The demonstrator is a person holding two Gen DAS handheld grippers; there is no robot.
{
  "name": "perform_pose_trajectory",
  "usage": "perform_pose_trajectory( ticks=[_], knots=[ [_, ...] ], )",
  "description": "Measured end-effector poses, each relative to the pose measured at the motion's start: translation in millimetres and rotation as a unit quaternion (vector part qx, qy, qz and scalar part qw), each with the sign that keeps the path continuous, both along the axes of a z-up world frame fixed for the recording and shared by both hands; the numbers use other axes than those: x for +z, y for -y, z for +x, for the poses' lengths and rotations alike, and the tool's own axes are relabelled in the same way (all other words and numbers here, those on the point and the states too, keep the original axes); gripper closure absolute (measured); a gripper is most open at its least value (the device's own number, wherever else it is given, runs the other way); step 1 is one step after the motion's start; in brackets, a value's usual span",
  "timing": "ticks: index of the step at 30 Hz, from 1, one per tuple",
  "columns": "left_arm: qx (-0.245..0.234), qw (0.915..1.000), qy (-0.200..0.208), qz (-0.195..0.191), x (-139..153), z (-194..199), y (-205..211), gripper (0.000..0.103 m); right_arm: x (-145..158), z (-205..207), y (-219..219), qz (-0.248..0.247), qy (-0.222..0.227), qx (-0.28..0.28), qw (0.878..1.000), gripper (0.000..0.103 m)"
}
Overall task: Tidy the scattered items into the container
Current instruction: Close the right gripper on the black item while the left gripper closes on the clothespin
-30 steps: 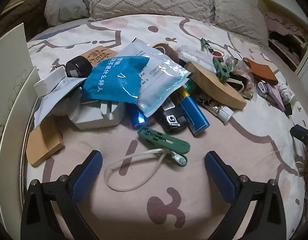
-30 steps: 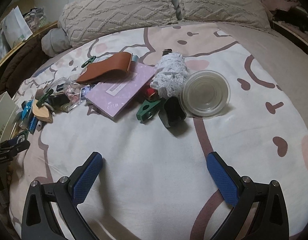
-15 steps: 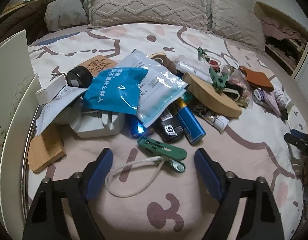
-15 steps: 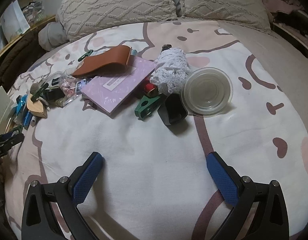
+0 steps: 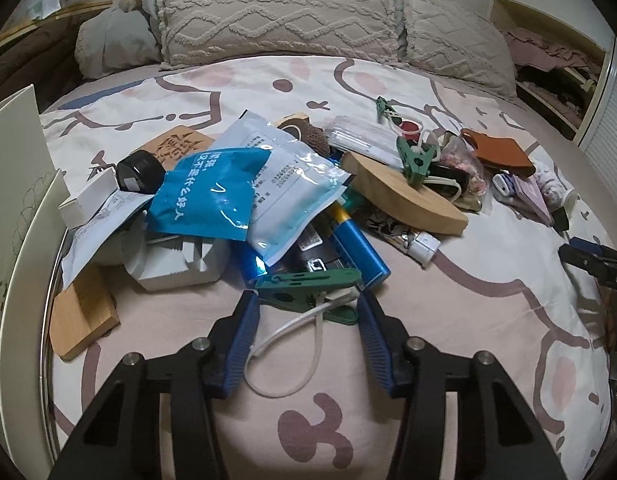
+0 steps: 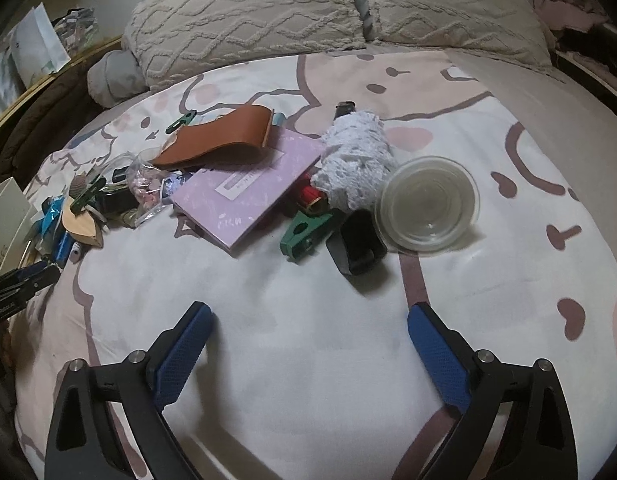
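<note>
My left gripper point(image 5: 308, 304) has its blue pads on either side of a green clothes peg point(image 5: 308, 286) with a white cord loop point(image 5: 292, 352), half closed around it; contact is not clear. Behind it lies a pile: blue foil pouch point(image 5: 212, 196), blue tube point(image 5: 356, 244), wooden boat-shaped piece point(image 5: 408, 196), second green peg point(image 5: 414, 160). My right gripper point(image 6: 308, 332) is open and empty over bare bedsheet. Ahead of it lie a green peg point(image 6: 304, 232), a black item point(image 6: 358, 242), a clear round container point(image 6: 428, 200), a lilac booklet point(image 6: 248, 188), white lace point(image 6: 356, 160).
A white box wall point(image 5: 16, 184) and a metal rim stand at the left edge of the left wrist view. A wooden block point(image 5: 82, 312) lies near it. A brown leather case point(image 6: 220, 136) lies on the booklet. Pillows point(image 6: 268, 12) line the back of the bed.
My left gripper has moved forward to the green peg and its jaws have narrowed around it. My right gripper has hardly moved and stays open.
</note>
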State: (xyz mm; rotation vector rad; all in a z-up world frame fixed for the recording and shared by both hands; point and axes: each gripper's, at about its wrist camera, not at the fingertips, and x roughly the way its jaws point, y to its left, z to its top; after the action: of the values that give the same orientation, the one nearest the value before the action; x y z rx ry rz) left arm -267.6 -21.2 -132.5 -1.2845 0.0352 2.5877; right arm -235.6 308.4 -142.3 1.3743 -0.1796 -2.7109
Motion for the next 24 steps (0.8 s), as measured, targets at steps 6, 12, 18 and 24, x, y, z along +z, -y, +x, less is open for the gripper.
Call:
perform_pose_trajectory(
  ticks=[6,12,18,24],
  knots=[
    [-0.002,1.0,-0.002,-0.002,0.1,0.4,-1.8,0.053,1.3,-7.9,-12.8,-0.029,-0.011,-0.01,0.999,0.037],
    [-0.006,1.0,-0.006,0.0,1.4,2.8,-3.5,0.053,-1.3,-20.9,-20.7,-0.041,-0.015,-0.016,0.999,0.048],
    [-0.007,0.9998,-0.005,0.016,3.5,5.8,0.0,0.054,-1.5,-22.1,-26.1,-0.048,-0.023,-0.019,0.998,0.06],
    [-0.014,0.9998,-0.012,0.007,8.0,15.6,-5.8,0.054,1.8,-16.6,-30.5,-0.069,-0.042,-0.018,0.997,0.074]
  ],
)
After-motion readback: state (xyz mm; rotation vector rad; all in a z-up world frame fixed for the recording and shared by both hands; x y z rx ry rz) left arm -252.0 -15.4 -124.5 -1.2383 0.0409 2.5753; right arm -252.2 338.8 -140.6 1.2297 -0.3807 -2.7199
